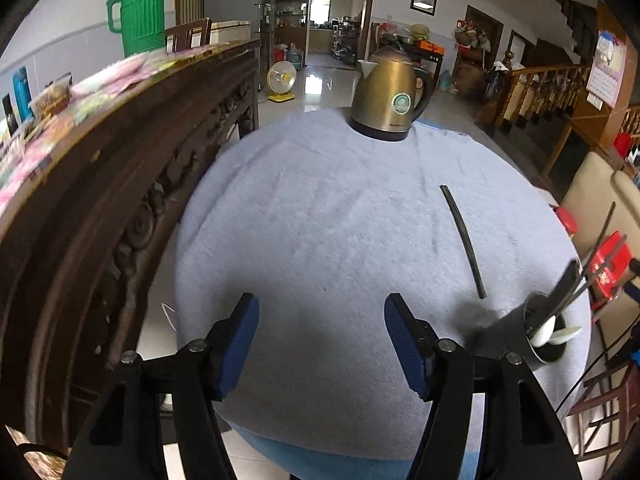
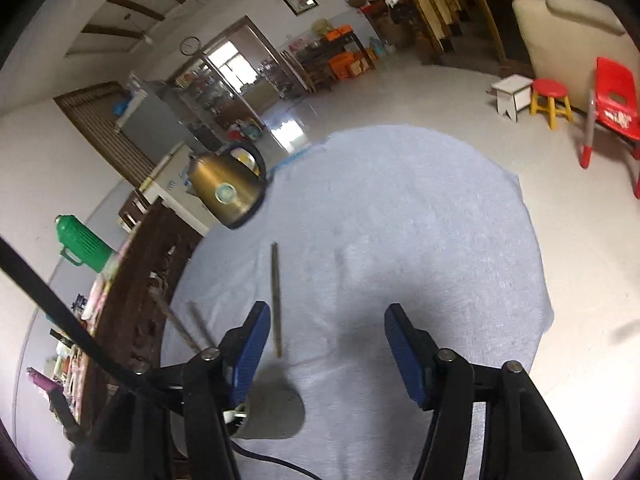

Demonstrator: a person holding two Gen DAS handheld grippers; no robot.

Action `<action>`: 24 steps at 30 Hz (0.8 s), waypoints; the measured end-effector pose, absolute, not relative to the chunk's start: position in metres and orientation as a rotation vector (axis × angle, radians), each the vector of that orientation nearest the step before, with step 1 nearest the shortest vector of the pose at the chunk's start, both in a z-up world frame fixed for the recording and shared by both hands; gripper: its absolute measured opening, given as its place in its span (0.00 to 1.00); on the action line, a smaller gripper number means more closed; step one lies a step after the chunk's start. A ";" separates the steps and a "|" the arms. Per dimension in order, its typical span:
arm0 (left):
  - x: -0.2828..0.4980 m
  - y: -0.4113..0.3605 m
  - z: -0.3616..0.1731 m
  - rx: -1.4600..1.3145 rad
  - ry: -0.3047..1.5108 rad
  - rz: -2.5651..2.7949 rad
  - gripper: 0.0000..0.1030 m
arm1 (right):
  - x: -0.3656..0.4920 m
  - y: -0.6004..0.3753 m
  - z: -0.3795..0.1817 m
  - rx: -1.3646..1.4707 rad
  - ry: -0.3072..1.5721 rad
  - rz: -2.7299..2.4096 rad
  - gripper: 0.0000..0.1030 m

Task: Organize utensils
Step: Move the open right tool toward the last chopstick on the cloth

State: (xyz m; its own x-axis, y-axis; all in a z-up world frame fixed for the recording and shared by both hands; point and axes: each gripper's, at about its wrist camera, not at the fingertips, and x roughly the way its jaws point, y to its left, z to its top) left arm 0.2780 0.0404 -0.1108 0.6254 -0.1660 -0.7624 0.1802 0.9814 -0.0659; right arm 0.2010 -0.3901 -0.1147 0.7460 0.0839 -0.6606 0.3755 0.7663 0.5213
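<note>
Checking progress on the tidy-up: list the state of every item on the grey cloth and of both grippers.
Left gripper: open, empty.
Right gripper: open, empty.
Chopstick: lying flat on the cloth, outside the holder.
Utensil holder: upright, holding chopsticks and white spoons.
Kettle: upright, lid closed.

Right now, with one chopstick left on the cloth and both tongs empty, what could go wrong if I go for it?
1. The thin dark chopstick lies flat on the fuzzy grey cloth; open right tongs may pinch cloth or skid it.
2. The dark cylindrical utensil holder, full of long handles and white spoons, stands near the table edge; a nudge could tip it.
3. The brass-coloured kettle stands clear, so it poses little risk.
</note>
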 end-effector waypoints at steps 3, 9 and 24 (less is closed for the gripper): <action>0.286 0.036 -0.101 0.077 0.854 -0.167 0.64 | 0.206 -0.397 -0.125 0.708 0.739 -0.173 0.59; 0.296 0.031 -0.082 0.128 0.807 -0.122 0.67 | 0.209 -0.410 -0.140 0.735 0.752 -0.167 0.59; 0.314 0.026 -0.081 0.227 0.802 0.001 0.67 | 0.247 -0.410 -0.152 0.703 0.765 -0.151 0.59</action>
State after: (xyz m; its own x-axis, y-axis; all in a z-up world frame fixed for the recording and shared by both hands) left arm 0.3143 0.0261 -0.0807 0.6968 0.0870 -0.7119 0.0845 0.9758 0.2019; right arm 0.2471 -0.4102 -0.1524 0.7227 0.1201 -0.6807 0.3703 0.7643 0.5280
